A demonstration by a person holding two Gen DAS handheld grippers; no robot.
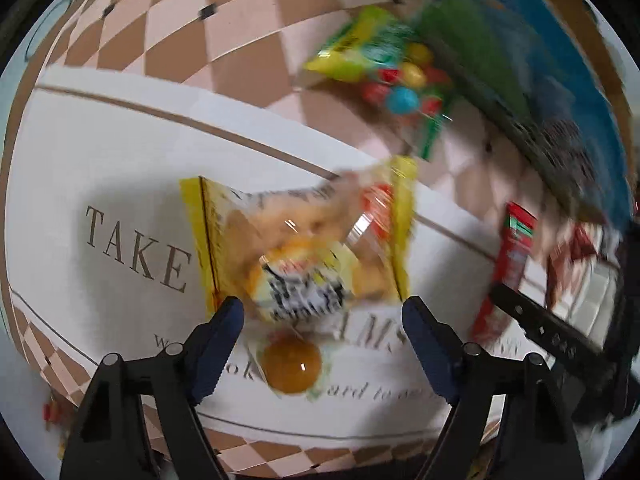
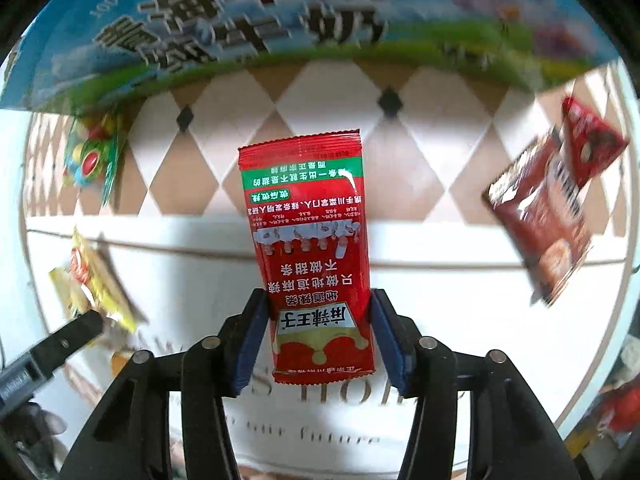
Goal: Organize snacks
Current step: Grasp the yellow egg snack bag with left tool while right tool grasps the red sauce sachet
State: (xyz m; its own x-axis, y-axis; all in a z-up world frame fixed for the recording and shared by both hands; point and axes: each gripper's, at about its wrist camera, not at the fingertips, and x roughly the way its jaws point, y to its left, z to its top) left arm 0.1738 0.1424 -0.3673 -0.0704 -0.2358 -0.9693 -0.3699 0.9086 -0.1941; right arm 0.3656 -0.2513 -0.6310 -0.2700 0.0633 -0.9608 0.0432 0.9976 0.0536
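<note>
Counting the snacks gives one red sachet point(image 2: 316, 256), one yellow packet point(image 1: 304, 244), one candy bag point(image 1: 384, 68), two brown packets point(image 2: 540, 220) and one amber jelly cup point(image 1: 291, 367). The right gripper point(image 2: 318, 336) pinches the red sachet upright, while the left gripper point(image 1: 322, 312) hangs spread wide above the yellow packet. Below lie a white lettered mat point(image 1: 100, 152) on a checkered cloth point(image 1: 192, 28), and a blue carton point(image 2: 240, 12) behind.

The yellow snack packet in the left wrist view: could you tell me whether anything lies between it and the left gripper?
Nothing visible does. The left gripper is open, and the yellow snack packet lies directly ahead on the white printed box, its near edge already between the fingers.
</note>
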